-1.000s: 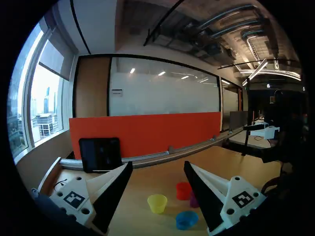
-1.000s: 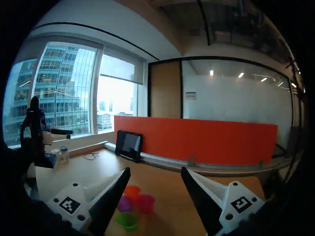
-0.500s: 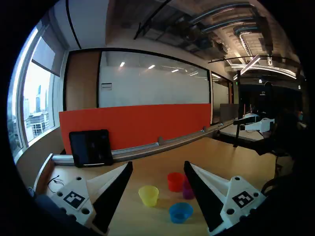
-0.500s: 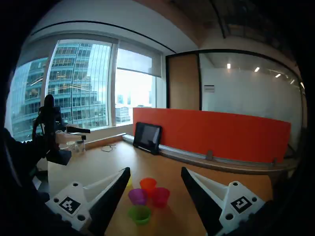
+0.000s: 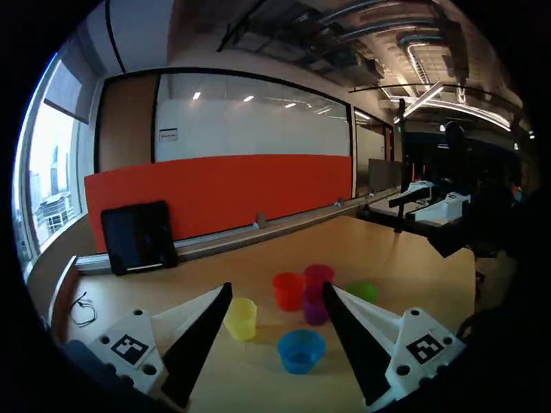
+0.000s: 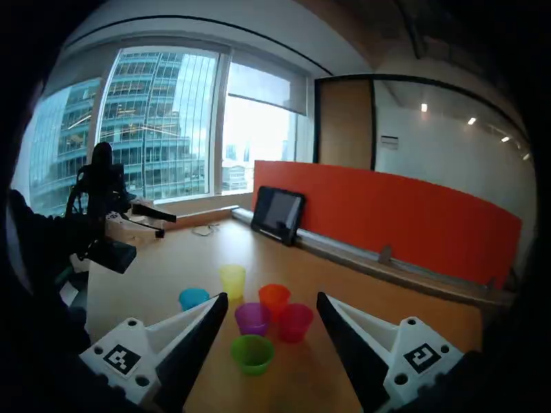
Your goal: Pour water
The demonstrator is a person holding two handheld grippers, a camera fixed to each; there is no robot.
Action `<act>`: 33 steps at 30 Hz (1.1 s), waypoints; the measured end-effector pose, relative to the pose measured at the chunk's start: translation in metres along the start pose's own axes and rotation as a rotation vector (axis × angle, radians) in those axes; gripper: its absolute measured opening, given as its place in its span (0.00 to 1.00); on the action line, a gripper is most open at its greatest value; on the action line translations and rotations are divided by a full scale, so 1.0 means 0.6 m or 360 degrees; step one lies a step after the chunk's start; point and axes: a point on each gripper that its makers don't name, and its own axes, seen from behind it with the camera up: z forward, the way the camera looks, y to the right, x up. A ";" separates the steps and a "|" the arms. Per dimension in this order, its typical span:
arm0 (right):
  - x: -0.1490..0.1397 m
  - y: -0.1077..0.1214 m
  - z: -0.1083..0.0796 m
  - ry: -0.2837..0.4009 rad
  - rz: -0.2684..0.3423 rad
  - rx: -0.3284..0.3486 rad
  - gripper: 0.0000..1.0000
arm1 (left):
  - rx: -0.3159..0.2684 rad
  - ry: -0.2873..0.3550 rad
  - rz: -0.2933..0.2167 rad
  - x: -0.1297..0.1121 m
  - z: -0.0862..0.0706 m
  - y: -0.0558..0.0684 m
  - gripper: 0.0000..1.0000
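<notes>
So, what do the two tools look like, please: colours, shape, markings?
The left tool and the right tool look alike: two pointed wedge fingers, white outside, black on the inner faces. Each white base carries a square black-and-white marker and small round holes.

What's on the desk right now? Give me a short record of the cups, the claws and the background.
surface: desk
cups: yellow cup, orange cup, pink cup, purple cup, green cup, blue cup
grouping: orange, pink, purple, green bunched; yellow and blue slightly apart
left claw: open, empty
right claw: open, empty
behind: tablet propped up before the divider
</notes>
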 end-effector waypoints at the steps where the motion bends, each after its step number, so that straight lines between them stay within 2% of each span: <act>1: -0.009 -0.001 0.003 -0.0015 -0.0004 0.0006 1.00 | -0.0008 -0.0008 -0.0004 -0.006 0.002 0.002 0.97; 11: -0.081 -0.007 0.025 -0.0146 -0.0019 0.0056 1.00 | -0.0058 -0.0115 0.0003 -0.065 0.018 0.011 0.97; 26: -0.164 -0.024 0.058 -0.0310 -0.0044 0.0138 1.00 | -0.0139 -0.0330 0.0016 -0.160 0.037 0.042 0.97; 33: -0.196 -0.029 0.068 -0.0373 -0.0062 0.0161 1.00 | -0.0146 -0.0431 0.0042 -0.198 0.039 0.045 0.97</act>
